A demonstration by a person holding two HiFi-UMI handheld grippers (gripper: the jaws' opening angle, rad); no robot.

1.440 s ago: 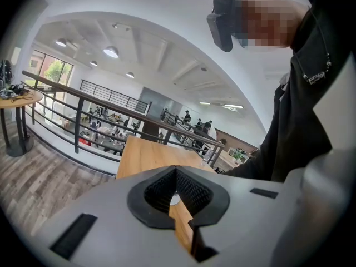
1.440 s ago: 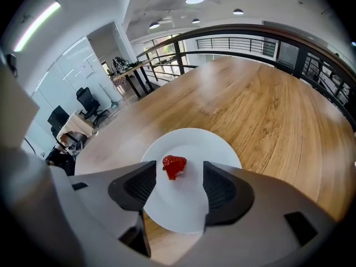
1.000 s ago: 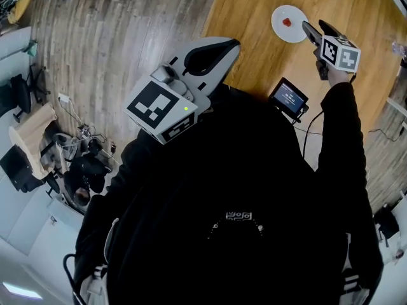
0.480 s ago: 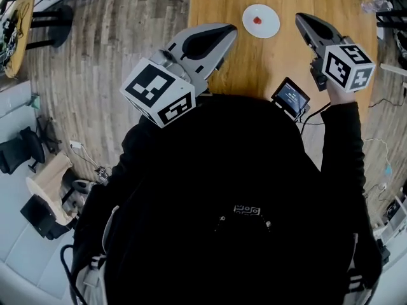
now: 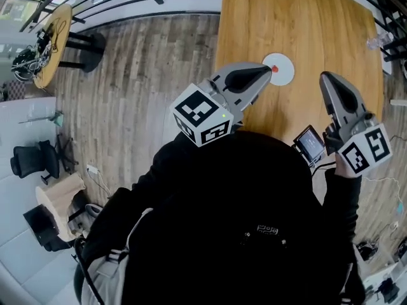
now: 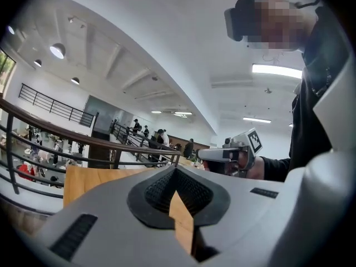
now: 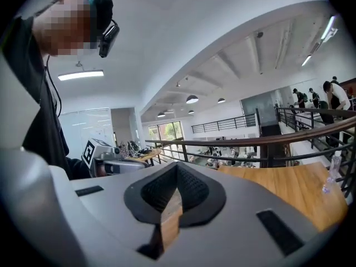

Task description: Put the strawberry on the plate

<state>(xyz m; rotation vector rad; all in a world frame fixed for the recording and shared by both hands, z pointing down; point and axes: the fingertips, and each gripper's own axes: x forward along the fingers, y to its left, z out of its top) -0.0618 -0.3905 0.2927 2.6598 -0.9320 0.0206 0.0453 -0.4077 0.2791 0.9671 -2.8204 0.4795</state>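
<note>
Your left gripper point(image 5: 266, 75) and right gripper point(image 5: 327, 79) are both held over the desk point(image 5: 305, 18), jaws pressed together, nothing between them. The strawberry point(image 5: 275, 69) sits on the white plate point(image 5: 286, 68), showing just past your left gripper's tip.

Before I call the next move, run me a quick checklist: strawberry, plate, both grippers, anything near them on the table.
1. Strawberry on the plate: ok, though partly covered by the left gripper's tip.
2. Right gripper jaws together, nothing between them: ok.
3. Left gripper jaws together, nothing between them: ok.
4. Left gripper clear of the plate: cannot tell; they overlap in the head view.
5. Right gripper clear of the plate: ok.
6. Small screen at the table edge, untouched by either gripper: ok.
</note>
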